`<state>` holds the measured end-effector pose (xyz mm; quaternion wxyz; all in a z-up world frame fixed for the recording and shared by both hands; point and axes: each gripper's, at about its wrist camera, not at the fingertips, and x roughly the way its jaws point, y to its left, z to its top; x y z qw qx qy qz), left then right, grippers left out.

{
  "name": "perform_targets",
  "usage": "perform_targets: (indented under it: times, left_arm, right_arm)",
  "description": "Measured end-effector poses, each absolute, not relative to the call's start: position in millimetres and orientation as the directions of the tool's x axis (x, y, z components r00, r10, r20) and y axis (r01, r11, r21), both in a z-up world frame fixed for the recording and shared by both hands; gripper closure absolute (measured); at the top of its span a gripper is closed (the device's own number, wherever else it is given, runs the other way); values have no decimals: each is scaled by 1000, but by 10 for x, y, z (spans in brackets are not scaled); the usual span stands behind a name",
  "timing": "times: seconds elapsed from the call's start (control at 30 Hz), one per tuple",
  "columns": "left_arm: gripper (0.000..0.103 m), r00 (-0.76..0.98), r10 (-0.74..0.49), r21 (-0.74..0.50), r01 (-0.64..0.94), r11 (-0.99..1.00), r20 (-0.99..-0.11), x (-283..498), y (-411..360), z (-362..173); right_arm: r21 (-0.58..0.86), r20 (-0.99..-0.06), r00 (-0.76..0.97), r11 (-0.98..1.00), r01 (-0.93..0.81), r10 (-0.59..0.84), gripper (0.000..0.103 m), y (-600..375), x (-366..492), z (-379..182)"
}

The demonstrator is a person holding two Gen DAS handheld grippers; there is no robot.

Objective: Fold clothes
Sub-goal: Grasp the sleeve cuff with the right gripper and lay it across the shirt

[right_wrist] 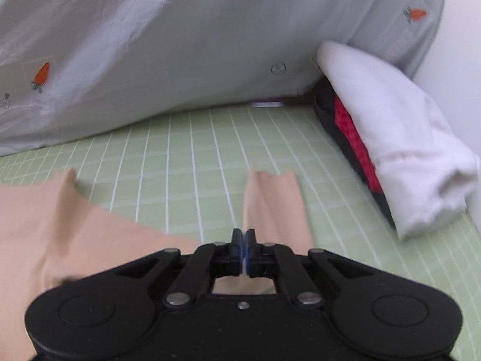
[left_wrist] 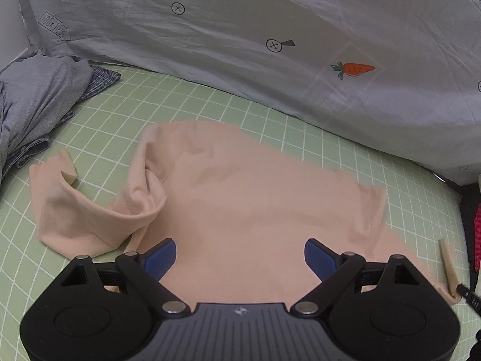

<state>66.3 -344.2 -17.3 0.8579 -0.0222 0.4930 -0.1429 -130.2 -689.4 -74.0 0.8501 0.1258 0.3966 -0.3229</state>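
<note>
Your workspace is a green gridded mat [left_wrist: 264, 126], and behind it along the far edge lies a pale grey quilt [left_wrist: 240, 39] printed with carrots. On the far left of the mat sits a heap of blue-grey clothes [left_wrist: 33, 102]; on the right, in your right wrist view, a white folded cloth [right_wrist: 390, 138] lies on top of a red and black one [right_wrist: 351, 132]. The peach long-sleeved shirt [left_wrist: 246, 207] is spread flat in the middle of the mat, its left sleeve bunched and turned over. Your left gripper [left_wrist: 240, 255] hangs over the near part of the shirt with its blue pads [left_wrist: 160, 255] wide apart, holding nothing. Your right gripper [right_wrist: 243, 242] is pressed together, pinching the shirt's right sleeve [right_wrist: 273, 207].
</note>
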Motion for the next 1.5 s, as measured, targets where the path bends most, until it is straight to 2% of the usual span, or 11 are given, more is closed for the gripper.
perform_targets:
  times: [0.13, 0.23, 0.43, 0.53, 0.63, 0.8, 1.0, 1.1, 1.17, 1.3, 1.5]
  left_arm:
    - [11, 454, -292, -200, 240, 950, -842, 562, -3434, -158]
    - [11, 450, -300, -198, 260, 945, -841, 494, -3455, -142]
    - [11, 453, -299, -196, 261, 945, -840, 454, -3474, -133]
    - [11, 465, -296, -197, 250, 948, -834, 435, -3465, -119]
    - [11, 466, -292, -201, 236, 951, -835, 412, -3452, -124]
    - [11, 455, -293, -200, 242, 949, -841, 359, -3457, -152]
    - [11, 442, -320, -209, 280, 937, -838, 313, -3521, -137]
    - [11, 434, -339, -214, 312, 926, -835, 276, -3567, -113]
    - [11, 432, -353, -217, 335, 917, -830, 235, -3587, -91]
    - [11, 443, -365, -226, 336, 914, -818, 178, -3554, -41]
    - [11, 462, -356, -241, 291, 926, -812, 107, -3432, -1]
  right_arm:
    - [-18, -796, 450, 759, 651, -405, 94, -6728, -1502, -906]
    - [-9, -769, 473, 748, 664, -430, 59, -6703, -1476, -857]
    - [-76, -762, 452, 757, 649, -464, 49, -6894, -1010, -941]
    - [-93, -783, 415, 747, 659, -464, 54, -7055, -855, -1056]
    - [-40, -778, 447, 745, 666, -441, 101, -7165, -920, -1055]
    - [-74, -669, 459, 667, 741, -584, 101, -6964, -1470, -721]
    - [-14, -737, 352, 534, 845, -576, 100, -6833, -2187, -836]
    - [73, -767, 359, 484, 872, -532, 86, -6845, -2372, -965]
    - [141, -754, 390, 450, 882, -528, 55, -6879, -2438, -989]
    - [251, -750, 417, 363, 898, -514, 48, -7034, -2498, -1055]
    - [133, -768, 303, 323, 937, -564, 37, -7152, -2468, -1075]
